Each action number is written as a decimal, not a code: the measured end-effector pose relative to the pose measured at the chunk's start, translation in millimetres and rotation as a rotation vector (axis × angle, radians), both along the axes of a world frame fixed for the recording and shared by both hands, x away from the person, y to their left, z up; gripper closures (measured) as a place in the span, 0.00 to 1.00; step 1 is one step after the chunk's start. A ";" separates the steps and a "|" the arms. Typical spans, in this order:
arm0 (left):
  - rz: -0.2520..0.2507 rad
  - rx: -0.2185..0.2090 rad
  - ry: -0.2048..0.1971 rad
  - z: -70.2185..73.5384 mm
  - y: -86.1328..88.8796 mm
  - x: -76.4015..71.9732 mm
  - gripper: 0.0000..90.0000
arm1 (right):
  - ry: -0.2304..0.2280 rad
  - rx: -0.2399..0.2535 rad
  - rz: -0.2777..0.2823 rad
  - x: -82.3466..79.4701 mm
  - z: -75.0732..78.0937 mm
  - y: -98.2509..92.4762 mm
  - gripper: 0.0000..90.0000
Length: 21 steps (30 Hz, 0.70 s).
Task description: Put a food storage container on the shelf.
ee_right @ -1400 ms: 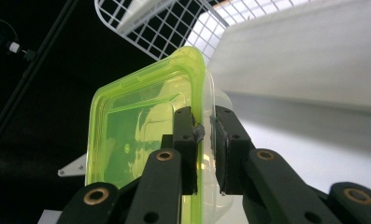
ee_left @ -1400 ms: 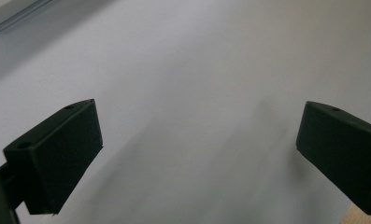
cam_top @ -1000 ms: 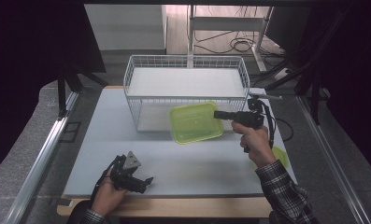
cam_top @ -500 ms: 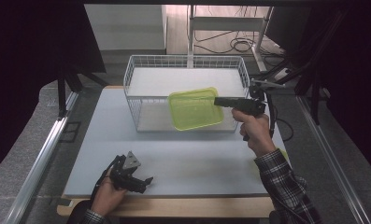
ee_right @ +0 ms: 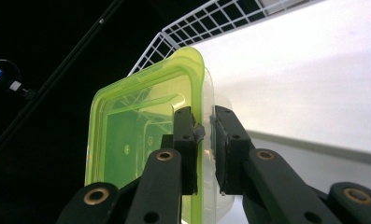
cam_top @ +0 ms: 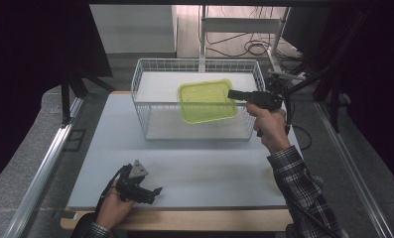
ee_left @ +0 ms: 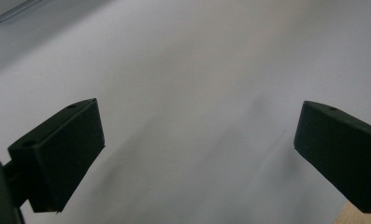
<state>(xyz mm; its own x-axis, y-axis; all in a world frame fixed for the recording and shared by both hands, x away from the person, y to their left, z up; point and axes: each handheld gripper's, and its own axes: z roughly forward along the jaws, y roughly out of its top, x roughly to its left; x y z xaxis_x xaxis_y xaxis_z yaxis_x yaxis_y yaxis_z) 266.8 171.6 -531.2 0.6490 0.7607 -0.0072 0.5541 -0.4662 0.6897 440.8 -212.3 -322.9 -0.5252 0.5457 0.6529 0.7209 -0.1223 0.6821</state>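
My right tool (cam_top: pixel 232 93) is clamped on the edge of one green-lidded container (cam_top: pixel 206 101), held just above the one wire basket (cam_top: pixel 150 106). My left tool (cam_top: pixel 156 191) rests on the worktop (cam_top: pixel 209 168), jaws wide apart and empty.

One green-lidded container (cam_top: pixel 207 101), one wire basket (cam_top: pixel 150 87), two tools: left (cam_top: pixel 152 192), right (cam_top: pixel 232 93).
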 end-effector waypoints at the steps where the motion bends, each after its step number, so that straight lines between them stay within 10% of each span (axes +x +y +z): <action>1: 0.000 -0.001 0.002 0.2 0.1 0.0 0.02 | -0.003 -0.003 -0.004 1.4 1.4 0.6 0.89; 21: 0.000 -0.004 0.009 -0.1 -1.3 0.2 0.03 | -0.039 -0.034 -0.096 28.7 20.2 13.3 0.89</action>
